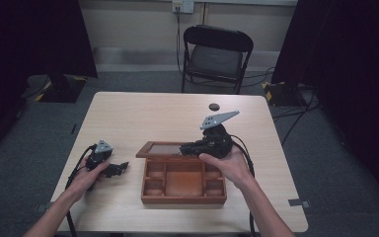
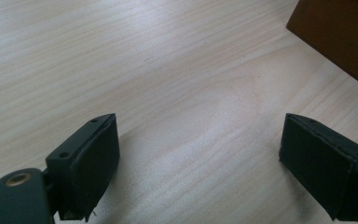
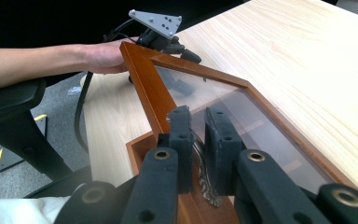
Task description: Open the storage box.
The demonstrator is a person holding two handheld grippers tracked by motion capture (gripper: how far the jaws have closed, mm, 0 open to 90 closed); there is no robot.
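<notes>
Nearest to me, my right gripper point(image 3: 198, 135) is closed on the small metal latch point(image 3: 204, 175) at the front edge of the glass lid point(image 3: 223, 105) of the wooden box point(image 1: 183, 181). The lid is lifted and stands tilted on the far side of the box, which lies on the table point(image 1: 143, 113) in front of me, its compartments open to see. My right hand point(image 1: 229, 165) holds this gripper over the far right part of the box. My left gripper point(image 1: 112, 169) rests on the table just left of the box, its jaws wide apart with only bare wood between them. My left hand point(image 1: 86, 177) is around its body.
</notes>
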